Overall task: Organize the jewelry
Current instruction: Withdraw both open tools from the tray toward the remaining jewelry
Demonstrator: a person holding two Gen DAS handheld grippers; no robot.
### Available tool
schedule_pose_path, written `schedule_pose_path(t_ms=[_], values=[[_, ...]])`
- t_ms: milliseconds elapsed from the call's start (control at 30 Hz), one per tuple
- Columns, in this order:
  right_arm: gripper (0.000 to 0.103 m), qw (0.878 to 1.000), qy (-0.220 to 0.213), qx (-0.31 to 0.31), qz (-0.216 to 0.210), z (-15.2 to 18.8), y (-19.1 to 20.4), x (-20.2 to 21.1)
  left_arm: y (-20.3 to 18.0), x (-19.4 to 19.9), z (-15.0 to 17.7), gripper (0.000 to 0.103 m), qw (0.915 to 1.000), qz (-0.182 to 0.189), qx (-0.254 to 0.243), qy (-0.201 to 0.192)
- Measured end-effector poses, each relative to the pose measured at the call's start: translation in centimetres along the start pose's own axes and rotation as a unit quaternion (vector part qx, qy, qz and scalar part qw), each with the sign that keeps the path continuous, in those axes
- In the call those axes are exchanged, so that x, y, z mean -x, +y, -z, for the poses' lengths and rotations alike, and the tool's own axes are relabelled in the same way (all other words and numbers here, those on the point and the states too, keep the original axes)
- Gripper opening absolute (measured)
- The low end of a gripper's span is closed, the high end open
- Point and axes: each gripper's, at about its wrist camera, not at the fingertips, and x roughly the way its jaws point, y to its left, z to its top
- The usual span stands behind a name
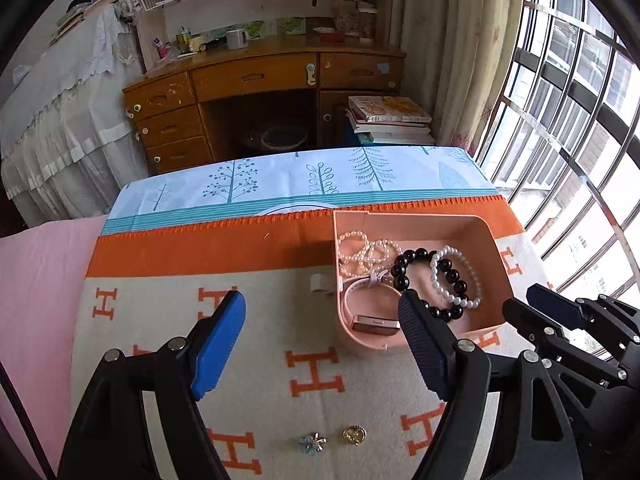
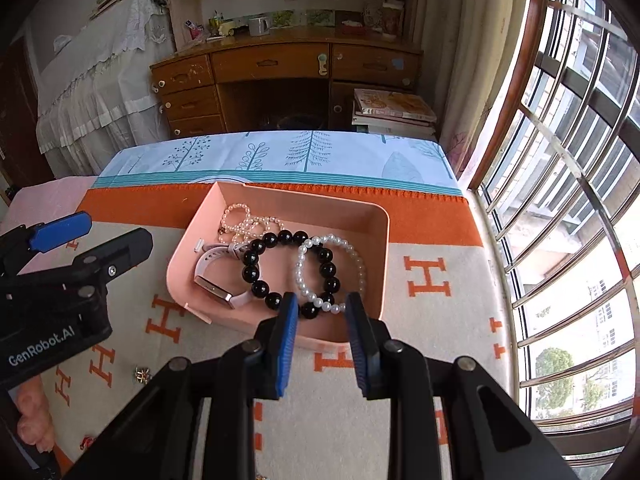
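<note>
A pink tray (image 1: 412, 216) (image 2: 304, 200) stands on the orange-and-cream blanket. It holds a black bead bracelet (image 1: 416, 258) (image 2: 256, 276), a white pearl bracelet (image 1: 444, 252) (image 2: 352, 248), a thin pearl string (image 1: 360, 248) (image 2: 248, 220) and a pink watch (image 1: 372, 322) (image 2: 214, 286). My left gripper (image 1: 320, 304) (image 2: 119, 229) is wide open and empty, left of the tray's near left corner. A blue flower piece (image 1: 312, 444) and a gold heart piece (image 1: 355, 435) lie on the blanket below it. My right gripper (image 2: 322, 300) (image 1: 540, 308) hangs over the tray's near wall, narrowly open, with the pearl bracelet's near end showing between its tips.
A small white clip (image 1: 320, 282) lies just outside the tray's left wall. A small gold item (image 2: 142, 374) and a red one (image 2: 86, 442) lie on the blanket. The barred window (image 2: 560, 200) runs along the right edge, and a wooden desk (image 1: 260, 76) stands behind.
</note>
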Motion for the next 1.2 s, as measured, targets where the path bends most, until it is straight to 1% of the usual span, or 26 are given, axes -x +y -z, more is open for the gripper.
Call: schedule_pose_path(t_ms=[167,367,633,733,867,1033,1200], values=[[0.025,1.0,-0.015,0.019,0.018,1.1,0.8,1.8,0.1,1.0,1.5,0.077,1.0,-0.008,-0.002,0.006],[0.025,0.999,-0.028,0.028,0.022,2.6,1.3,3.7,0.0,2.4,3.3,0.077,0.9999,-0.003,0.0,0.014],[0.025,0.998,-0.043,0.04,0.027,4.5,1.8,6.1,-0.5,4.7,5.7,0.077,0.9997,-0.001,-0.013,0.019],[0.025,0.998,-0.045,0.045,0.025,5.4,2.1,6.8,-0.4,5.5,6.7,0.077,0.9997,0.0,-0.011,0.02],[0.025,0.996,-0.053,0.056,0.034,6.7,2.6,7.6,-0.3,6.5,8.1,0.077,0.9996,0.003,-0.006,0.026],[0.025,0.997,-0.05,0.06,0.014,8.3,2.8,8.7,-0.4,7.6,10.1,0.077,0.9994,0.009,-0.002,0.034],[0.025,0.997,-0.044,0.059,-0.011,10.2,2.7,9.7,-0.7,9.0,11.9,0.077,0.9994,0.013,-0.002,0.031]])
